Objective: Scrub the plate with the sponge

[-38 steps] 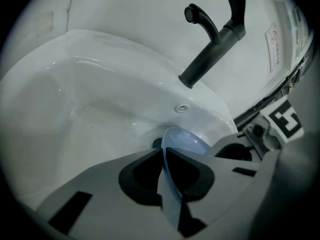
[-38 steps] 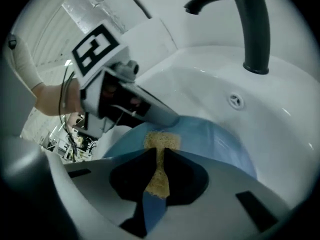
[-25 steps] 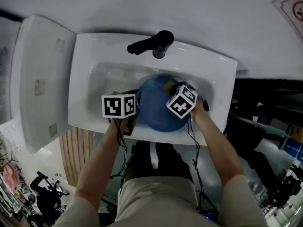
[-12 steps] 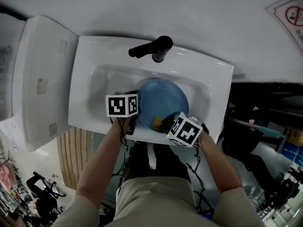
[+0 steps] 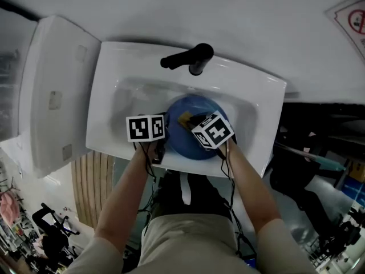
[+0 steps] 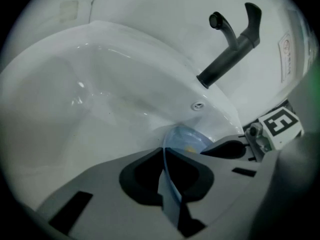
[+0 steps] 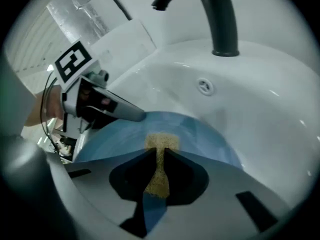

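A blue plate [image 5: 191,131] lies tilted in the white sink [image 5: 114,104]. My left gripper [image 5: 161,131] is shut on the plate's left rim [image 6: 169,178], which runs edge-on between its jaws. My right gripper [image 5: 188,121] is shut on a yellow sponge [image 7: 159,164], whose tip presses on the plate's blue face [image 7: 200,136] near its middle. In the right gripper view the left gripper [image 7: 132,115] grips the plate's far rim.
A black faucet [image 5: 188,57] stands at the back of the sink, above the overflow hole [image 7: 205,86]. A white cabinet side [image 5: 48,101] lies to the left. The person's legs [image 5: 188,233] are below the sink's front edge.
The right gripper with the sponge swept from the plate's upper right down to its front edge, then back up to the middle. The left gripper and the plate stayed put.
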Tool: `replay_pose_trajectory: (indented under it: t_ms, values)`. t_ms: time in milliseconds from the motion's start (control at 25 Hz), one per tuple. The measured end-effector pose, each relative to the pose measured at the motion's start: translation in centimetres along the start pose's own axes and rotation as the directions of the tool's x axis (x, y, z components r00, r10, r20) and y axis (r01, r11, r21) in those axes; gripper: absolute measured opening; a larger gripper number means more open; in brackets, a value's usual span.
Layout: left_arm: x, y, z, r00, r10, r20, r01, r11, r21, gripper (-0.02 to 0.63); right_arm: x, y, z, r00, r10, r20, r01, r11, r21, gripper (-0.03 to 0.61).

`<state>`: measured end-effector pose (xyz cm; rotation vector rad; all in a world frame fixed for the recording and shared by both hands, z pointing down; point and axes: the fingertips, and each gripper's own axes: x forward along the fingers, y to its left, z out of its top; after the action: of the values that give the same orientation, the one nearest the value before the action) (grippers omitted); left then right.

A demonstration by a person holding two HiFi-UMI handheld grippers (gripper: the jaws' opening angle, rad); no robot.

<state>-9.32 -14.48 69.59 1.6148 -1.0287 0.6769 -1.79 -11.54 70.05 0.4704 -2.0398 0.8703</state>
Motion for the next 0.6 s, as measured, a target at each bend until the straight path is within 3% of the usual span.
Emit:
replay_pose_trajectory:
  t_ms: [160,360,480,600]
  values:
    - [-0.2,0.4,0.0,1.000,0.027,0.007,-0.027,0.999,0.021,0.025,-1.2,-5.2,-1.6,0.984,-0.170,-0.045,0.171,0.985,0.005,0.057]
    - [-0.6,0.4,0.1,0.998,0.066,-0.015,-0.065,0.996,0.059,0.046,-2.8,-7.0,-3.9,0.967,-0.227,-0.112,0.230,0.973,0.014,0.057]
    - [-1.5,1.0,-0.2,0.988,0.147,-0.042,-0.140,0.981,0.135,0.093,-5.0,-6.5,-3.7,0.954,-0.289,-0.075,0.290,0.957,0.000,0.057]
    - [-4.0,1.4,0.9,0.976,0.215,0.010,-0.212,0.950,0.230,0.123,-7.9,-5.6,-2.2,0.946,-0.325,0.008,0.325,0.946,0.005,0.058]
